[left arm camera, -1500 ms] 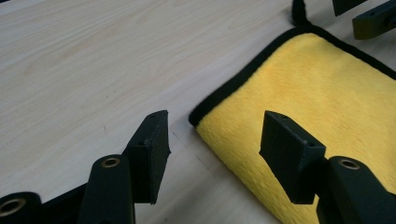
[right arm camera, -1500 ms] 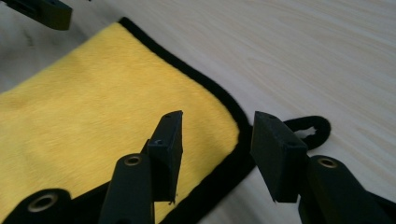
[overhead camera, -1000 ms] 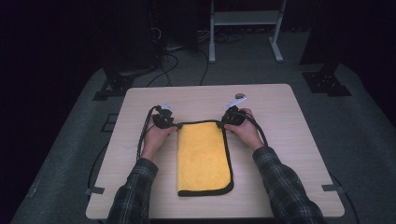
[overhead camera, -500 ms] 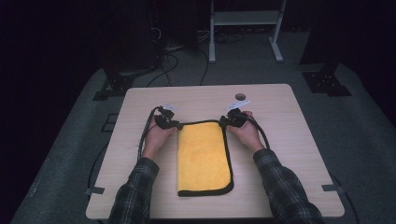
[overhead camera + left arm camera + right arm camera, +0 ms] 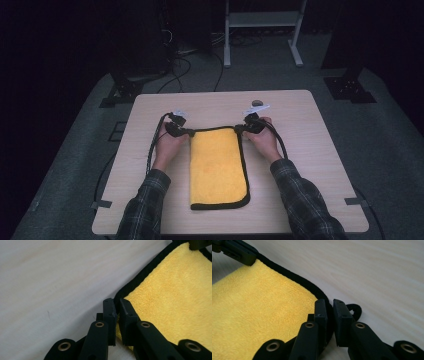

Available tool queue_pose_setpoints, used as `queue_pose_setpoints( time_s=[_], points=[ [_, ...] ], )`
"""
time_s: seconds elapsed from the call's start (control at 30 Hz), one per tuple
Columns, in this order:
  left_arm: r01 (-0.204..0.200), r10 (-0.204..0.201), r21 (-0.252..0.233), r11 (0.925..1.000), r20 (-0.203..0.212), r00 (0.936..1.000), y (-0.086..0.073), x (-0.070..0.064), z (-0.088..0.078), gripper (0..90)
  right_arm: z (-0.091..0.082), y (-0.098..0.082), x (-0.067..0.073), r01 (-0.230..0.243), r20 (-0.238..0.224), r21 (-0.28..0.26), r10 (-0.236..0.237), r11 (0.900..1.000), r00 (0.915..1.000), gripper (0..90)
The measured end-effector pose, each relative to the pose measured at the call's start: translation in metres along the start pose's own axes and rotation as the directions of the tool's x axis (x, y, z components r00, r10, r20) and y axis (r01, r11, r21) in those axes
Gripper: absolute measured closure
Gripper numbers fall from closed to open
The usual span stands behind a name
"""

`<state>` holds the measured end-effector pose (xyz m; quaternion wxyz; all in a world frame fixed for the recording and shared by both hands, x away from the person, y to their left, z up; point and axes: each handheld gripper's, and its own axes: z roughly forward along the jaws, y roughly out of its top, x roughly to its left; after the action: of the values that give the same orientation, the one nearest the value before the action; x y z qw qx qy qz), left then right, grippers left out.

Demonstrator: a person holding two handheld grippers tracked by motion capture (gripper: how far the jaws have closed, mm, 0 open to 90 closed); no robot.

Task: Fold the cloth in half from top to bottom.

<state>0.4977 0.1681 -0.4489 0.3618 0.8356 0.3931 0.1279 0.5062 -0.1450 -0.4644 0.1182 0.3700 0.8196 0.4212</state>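
Note:
A folded yellow towel (image 5: pixel 218 167) with black trim lies flat on the wooden table (image 5: pixel 300 125), its long side running away from the person. My left gripper (image 5: pixel 189 132) is at its far left corner. In the left gripper view the jaws (image 5: pixel 116 301) have just been closing and now pinch the trimmed corner of the towel (image 5: pixel 175 290). My right gripper (image 5: pixel 239 129) is at the far right corner. Its jaws (image 5: pixel 329 302) have also just been closing and clamp the black edge of the towel (image 5: pixel 257 305), beside a small hanging loop (image 5: pixel 355 311).
A small dark round object (image 5: pixel 257 103) sits on the table just beyond the right gripper. Black cables (image 5: pixel 155 145) trail along the left forearm. Tape strips (image 5: pixel 101 204) mark the table's near corners. A metal stand (image 5: pixel 262 30) is on the floor behind.
Both hands stay at the towel's far corners and the towel lies as before. The closing of the jaws is too small to make out in the high view.

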Motion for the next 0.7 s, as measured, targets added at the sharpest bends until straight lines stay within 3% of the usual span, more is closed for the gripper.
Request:
queue_pose_setpoints(
  time_s=[0.17,0.33,0.53,0.7],
  points=[
    [-0.035,0.033,-0.051,0.9981,-0.035,0.9988,0.017,0.001,-0.019,84.5,-0.011,0.022,0.001,0.032,0.017,-0.038,-0.031,0.999,0.9994,81.2],
    [-0.053,0.051,-0.092,0.9943,-0.033,0.9982,0.028,-0.001,-0.038,84.4,-0.025,0.039,0.005,0.049,0.013,-0.092,-0.048,0.995,0.9987,81.2],
    [-0.06,0.063,-0.113,0.9918,0.021,0.9978,0.014,-0.011,-0.049,84.4,-0.038,0.028,0.015,0.058,-0.042,-0.116,-0.063,0.992,0.9971,81.1],
    [-0.035,0.045,-0.131,0.9907,0.077,0.996,-0.001,-0.016,-0.057,84.4,-0.047,0.012,0.021,0.061,-0.084,-0.125,-0.072,0.99,0.9938,81.1]
  ],
)
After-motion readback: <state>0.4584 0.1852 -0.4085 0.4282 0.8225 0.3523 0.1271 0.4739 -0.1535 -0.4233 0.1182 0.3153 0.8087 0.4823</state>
